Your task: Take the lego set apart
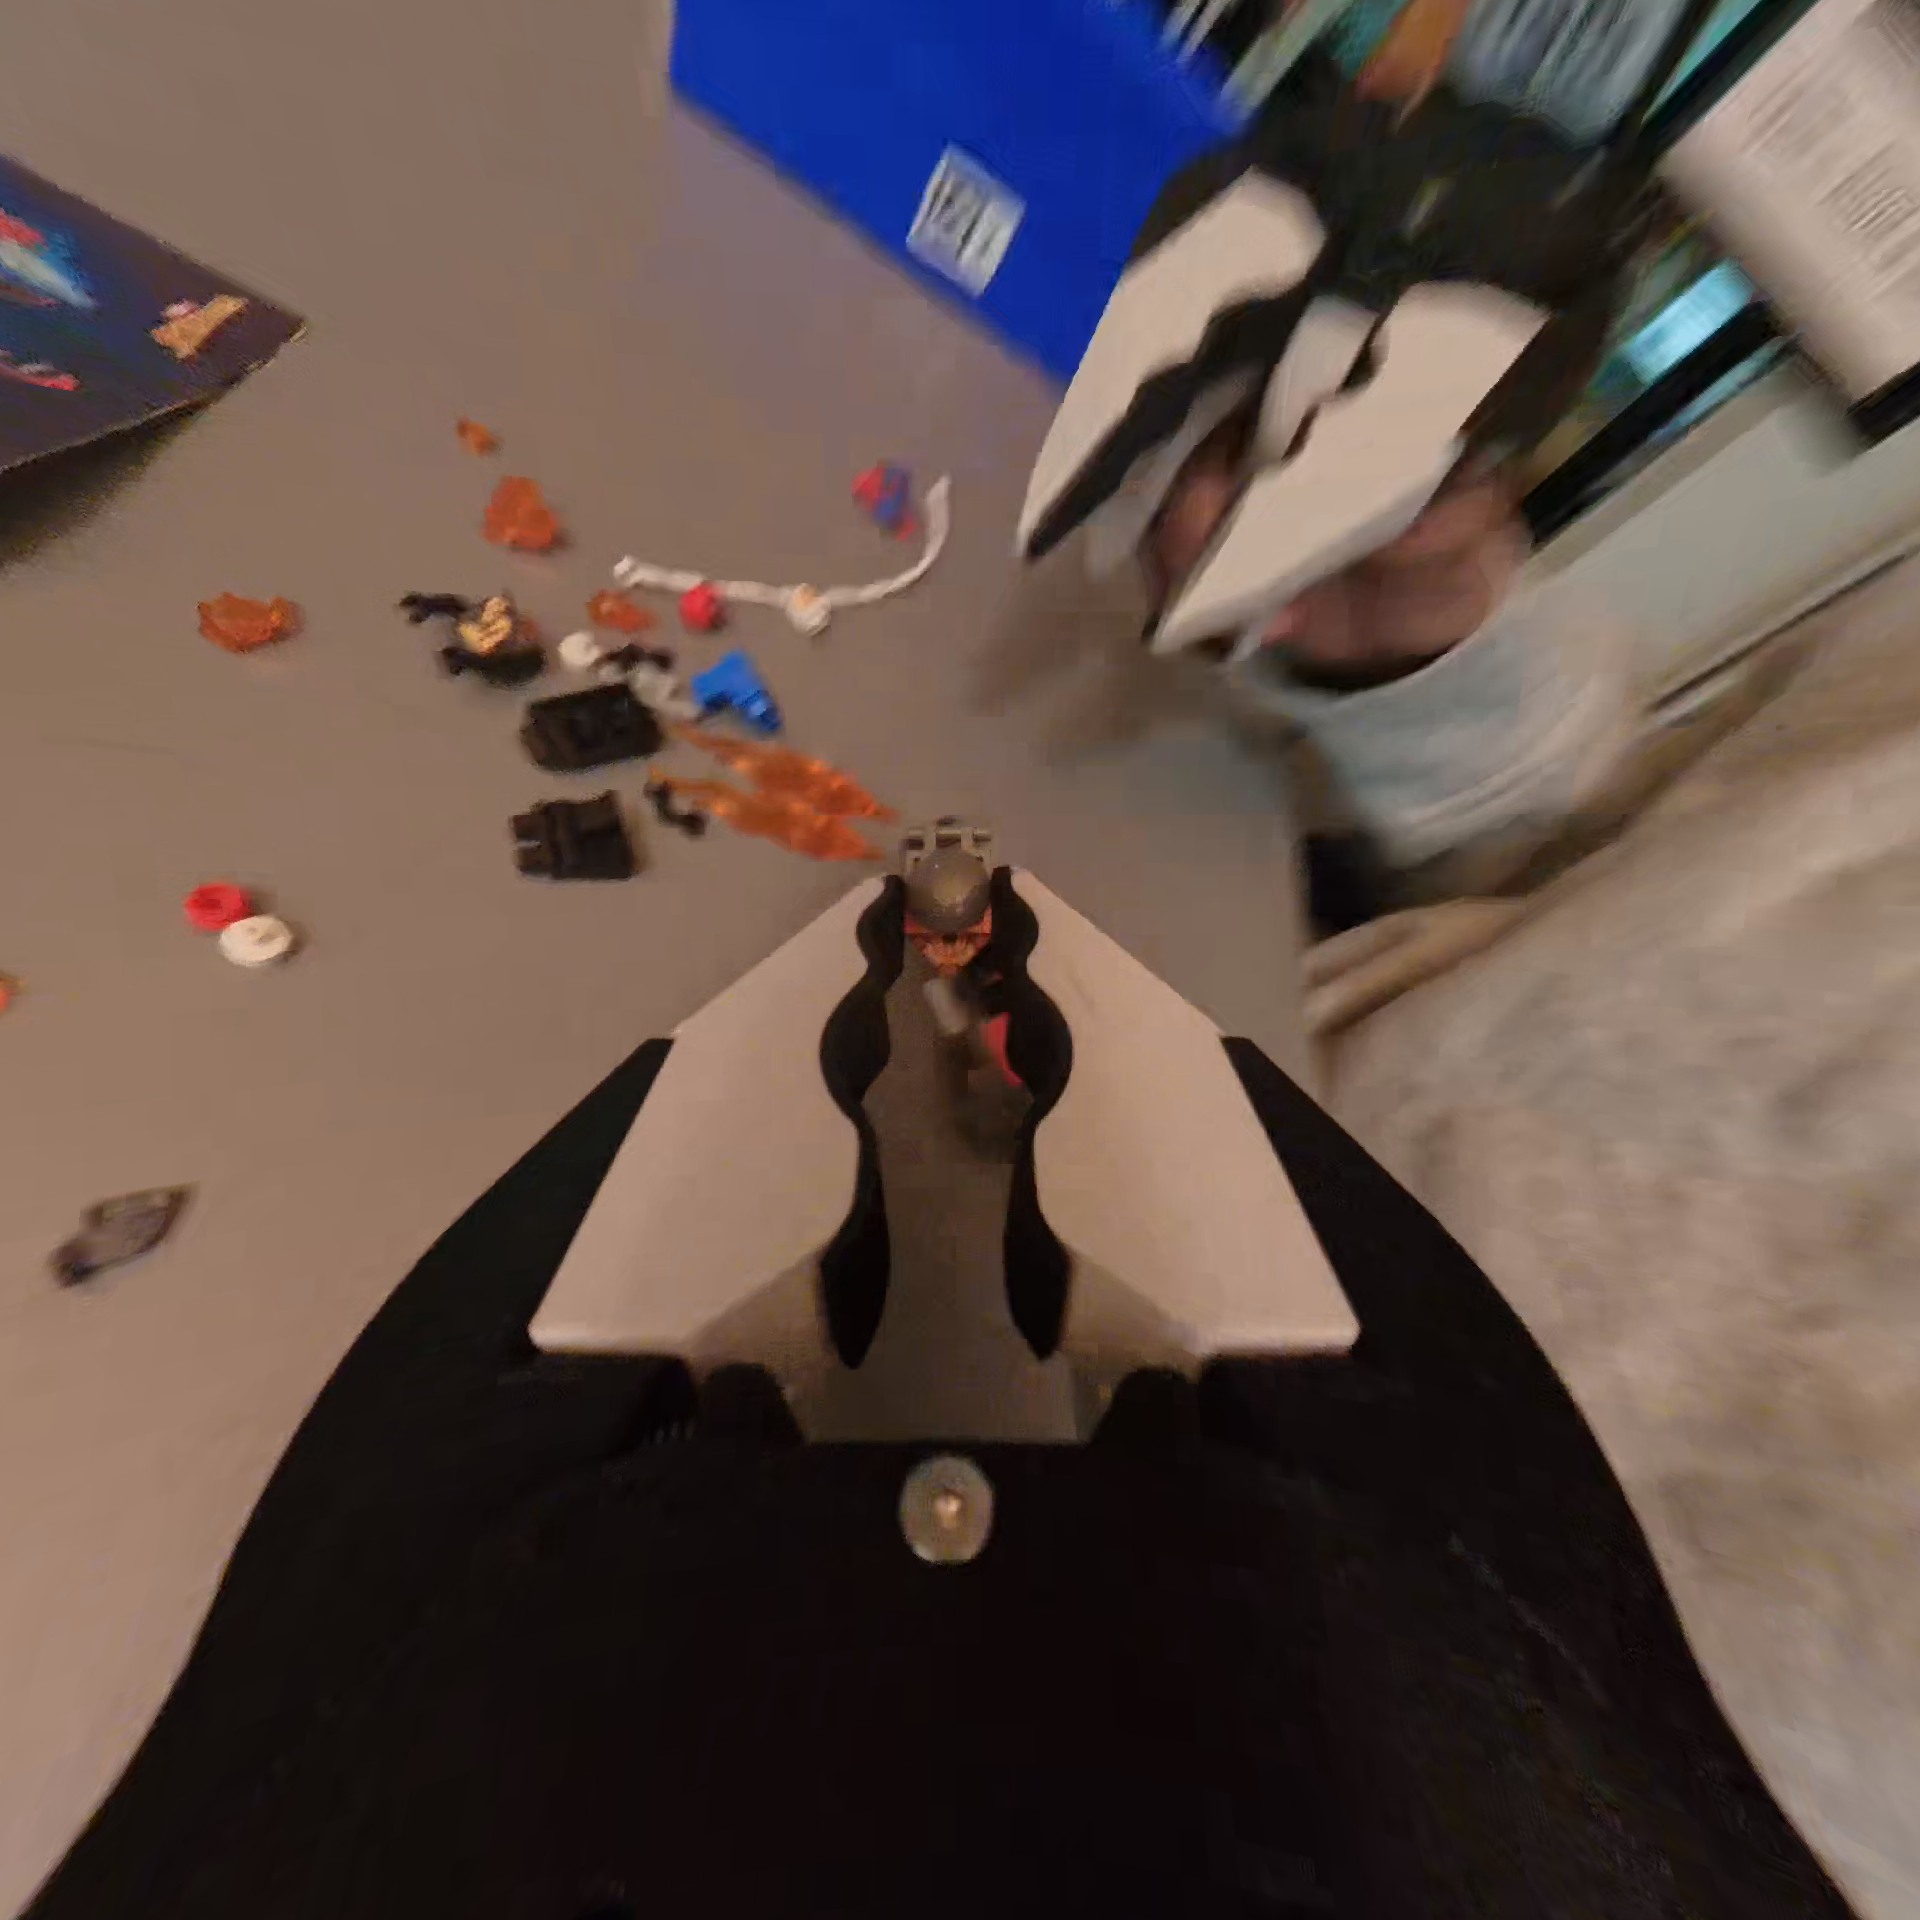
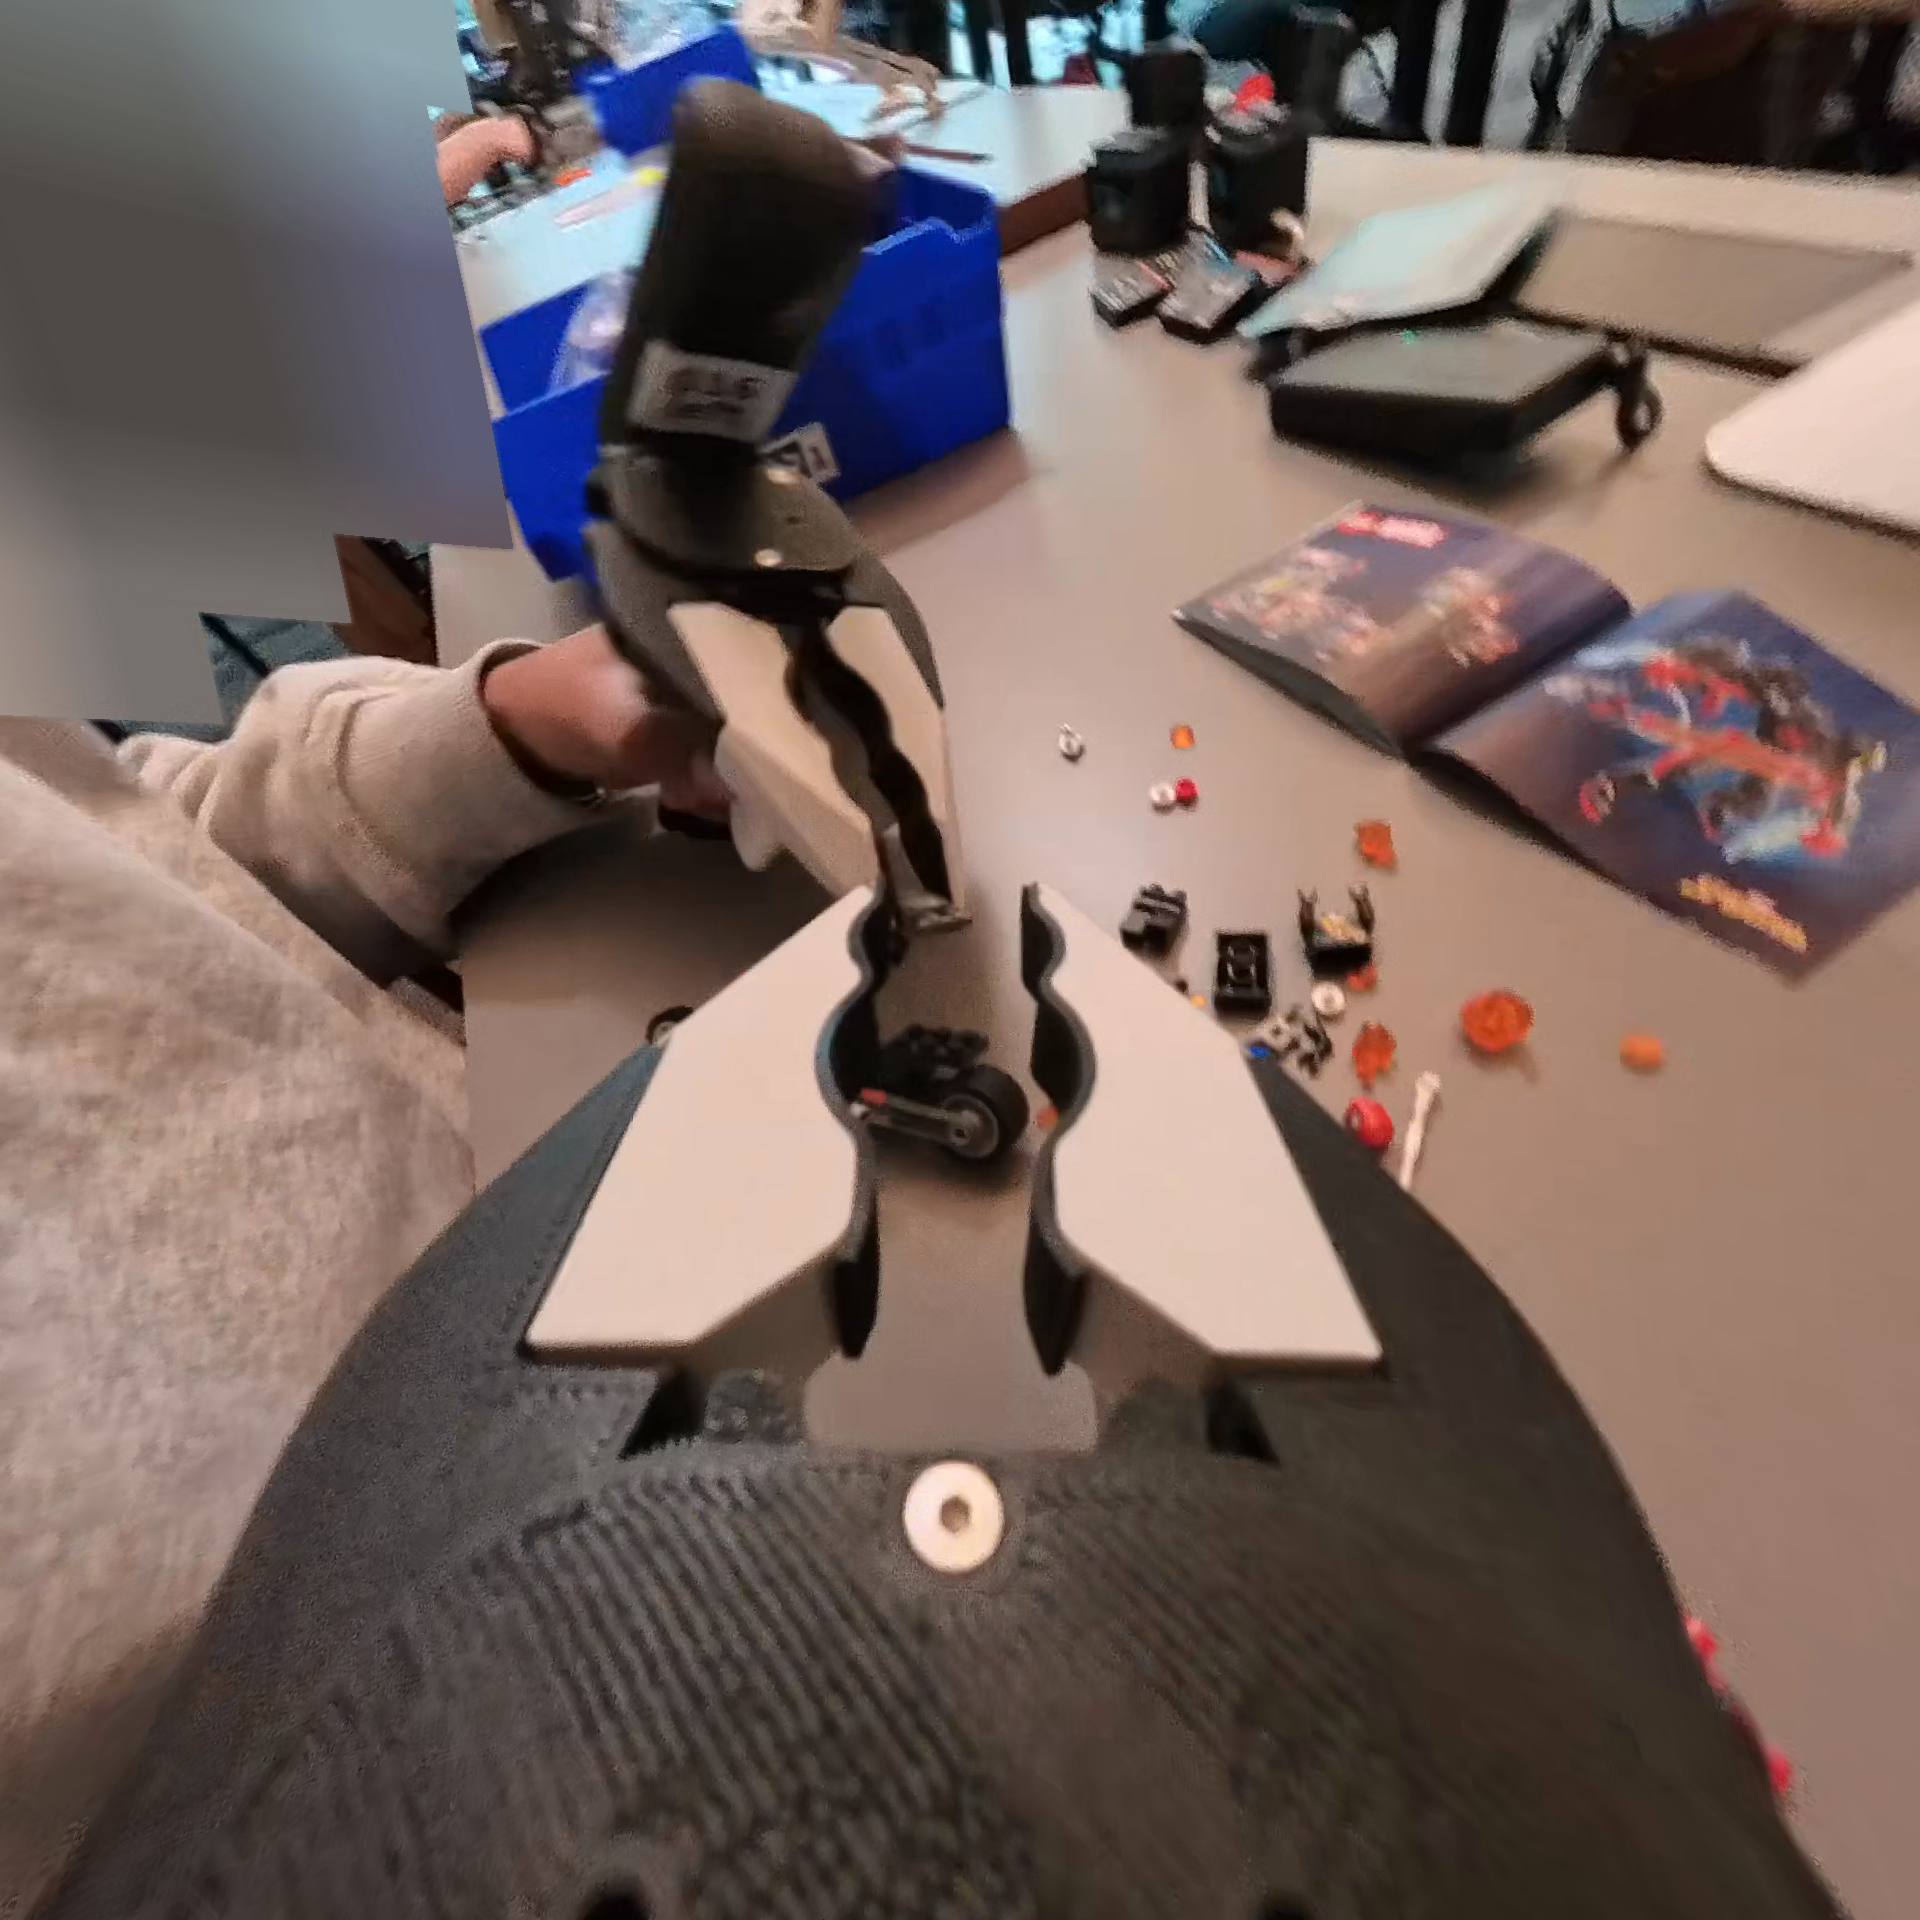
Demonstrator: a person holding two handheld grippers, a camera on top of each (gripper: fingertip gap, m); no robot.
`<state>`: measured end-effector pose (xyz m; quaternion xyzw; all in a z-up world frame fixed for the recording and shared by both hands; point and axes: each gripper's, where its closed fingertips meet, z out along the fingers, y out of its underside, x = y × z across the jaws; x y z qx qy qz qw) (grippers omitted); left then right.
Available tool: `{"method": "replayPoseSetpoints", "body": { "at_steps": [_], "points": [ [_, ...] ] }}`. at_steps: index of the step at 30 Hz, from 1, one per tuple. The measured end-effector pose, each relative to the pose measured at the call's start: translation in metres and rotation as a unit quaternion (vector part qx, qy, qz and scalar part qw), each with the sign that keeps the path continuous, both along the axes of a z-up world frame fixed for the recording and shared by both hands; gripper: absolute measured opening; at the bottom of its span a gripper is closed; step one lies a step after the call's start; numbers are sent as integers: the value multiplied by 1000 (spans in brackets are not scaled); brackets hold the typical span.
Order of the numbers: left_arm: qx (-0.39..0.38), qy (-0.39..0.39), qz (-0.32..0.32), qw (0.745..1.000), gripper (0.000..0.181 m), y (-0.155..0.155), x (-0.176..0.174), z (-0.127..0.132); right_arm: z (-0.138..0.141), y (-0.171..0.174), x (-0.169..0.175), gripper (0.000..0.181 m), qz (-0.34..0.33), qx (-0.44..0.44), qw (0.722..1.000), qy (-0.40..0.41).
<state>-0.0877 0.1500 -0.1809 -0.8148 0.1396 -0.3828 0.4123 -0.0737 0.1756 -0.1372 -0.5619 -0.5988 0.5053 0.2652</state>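
Observation:
My left gripper [image 1: 948, 902] is shut on a small grey lego assembly [image 1: 943, 894] with orange and red parts, held above the table. In the right wrist view the left gripper [image 2: 916, 878] points down with the grey piece [image 2: 935, 916] at its tips. My right gripper [image 2: 948, 899] is open and empty, its tips right beside that piece. A black wheeled lego part [image 2: 951, 1101] lies on the table under the gap between its fingers. In the left wrist view the right gripper [image 1: 1195, 561] is blurred at the upper right.
Loose pieces lie scattered: orange flame parts [image 1: 790, 795], black plates [image 1: 587, 727], a blue piece [image 1: 736, 691], a white string [image 1: 831, 592], red and white rounds [image 1: 239, 925]. An open booklet [image 2: 1558, 707], a blue bin [image 2: 914, 343] and a black pouch [image 2: 1455, 384] stand farther back.

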Motion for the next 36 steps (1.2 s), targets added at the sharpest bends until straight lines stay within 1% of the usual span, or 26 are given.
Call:
{"method": "replayPoseSetpoints", "body": {
  "at_steps": [1,3,4,5,7,9,12,15,16,19,22,23,25,27,28,30,31,34,35,36],
  "points": [
    [1,-64,-10,998,15,-4,1,14,5,-6,-1,27,19,19,1000,16],
    [2,-176,-37,984,14,-12,1,39,13,-20,-1,33,64,71,994,47],
    [-2,-222,-53,974,14,-17,1,49,16,-26,-1,37,81,102,990,62],
    [-7,-258,-68,964,14,-21,2,56,18,-30,-2,36,94,134,984,77],
    [-17,-306,-95,947,14,-28,5,64,22,-37,-3,36,114,186,971,99],
    [-29,-338,-121,933,14,-36,10,70,26,-45,-3,35,142,201,963,111],
    [-53,-355,-158,920,14,-45,21,71,33,-61,0,34,189,181,957,122],
    [-77,-363,-187,909,15,-53,29,69,35,-72,4,14,224,173,952,120],
    [-84,-369,-187,907,15,-53,29,69,34,-75,6,3,235,173,950,115],
    [-98,-373,-196,902,14,-57,30,66,31,-80,7,2,248,172,948,102],
    [-117,-366,-212,899,14,-63,34,61,24,-85,9,8,259,172,946,85],
    [-120,-366,-213,898,14,-64,35,60,22,-87,11,3,266,167,946,81],
    [-123,-366,-211,898,14,-65,35,58,20,-89,12,2,271,152,948,69],
    [-112,-363,-198,904,15,-63,33,58,20,-86,9,2,261,130,955,54],
    [-94,-362,-182,909,17,-59,30,60,21,-81,5,2,242,121,961,53],
    [-46,-348,-126,928,37,-49,18,63,27,-67,-4,2,190,99,974,66],
    [-15,-332,-95,938,40,-45,11,65,30,-61,-8,2,165,81,980,73],
    [59,-257,-9,964,41,-37,-5,68,35,-48,-14,2,107,29,990,86],
    [82,-235,13,968,38,-36,-8,70,34,-46,-16,2,91,23,992,85],
    [95,-213,32,972,32,-34,-9,71,32,-45,-18,2,77,18,993,83]
  ]
}}
